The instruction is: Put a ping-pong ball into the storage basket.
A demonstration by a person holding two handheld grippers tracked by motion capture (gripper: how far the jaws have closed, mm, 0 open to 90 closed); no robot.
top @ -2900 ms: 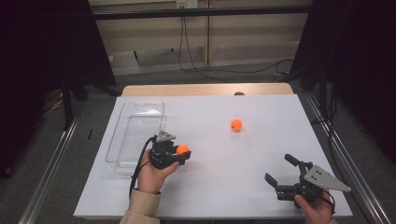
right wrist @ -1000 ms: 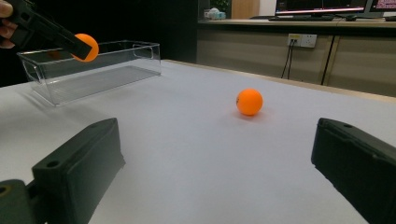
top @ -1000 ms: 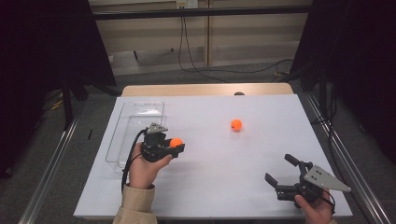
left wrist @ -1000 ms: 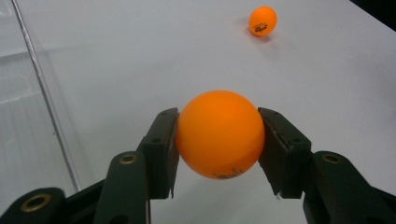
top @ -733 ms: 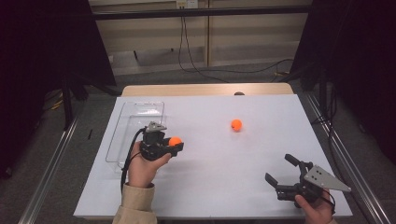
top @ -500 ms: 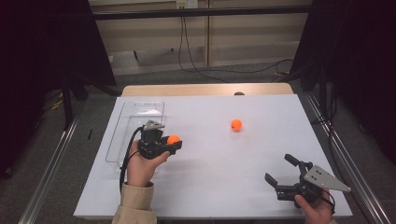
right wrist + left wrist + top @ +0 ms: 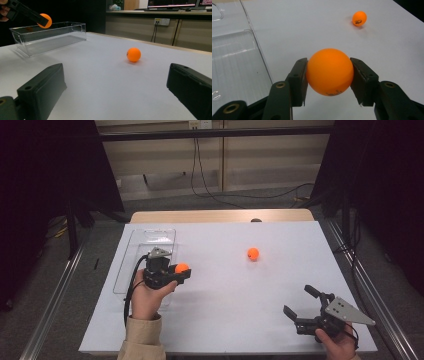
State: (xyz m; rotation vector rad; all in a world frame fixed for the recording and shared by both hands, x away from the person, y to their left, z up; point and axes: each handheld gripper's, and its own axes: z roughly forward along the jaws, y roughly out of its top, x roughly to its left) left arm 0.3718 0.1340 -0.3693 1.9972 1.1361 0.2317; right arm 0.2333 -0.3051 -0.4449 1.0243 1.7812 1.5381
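The left gripper (image 7: 181,272) has its jaws pinched on one orange ping-pong ball (image 7: 329,71) just beside the empty clear plastic bin (image 7: 131,265), not yet over it, while the second ball (image 7: 253,253) waits mid-table and the right gripper (image 7: 300,306) rests wide open, holding nothing.

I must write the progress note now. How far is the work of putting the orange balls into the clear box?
Done: nothing is inside the clear box yet. In hand: the left tool is shut on one orange ball, held up beside the box. Left: that ball must go in, and the second ball lies on the white table, untouched. The right tool is open and holds nothing.
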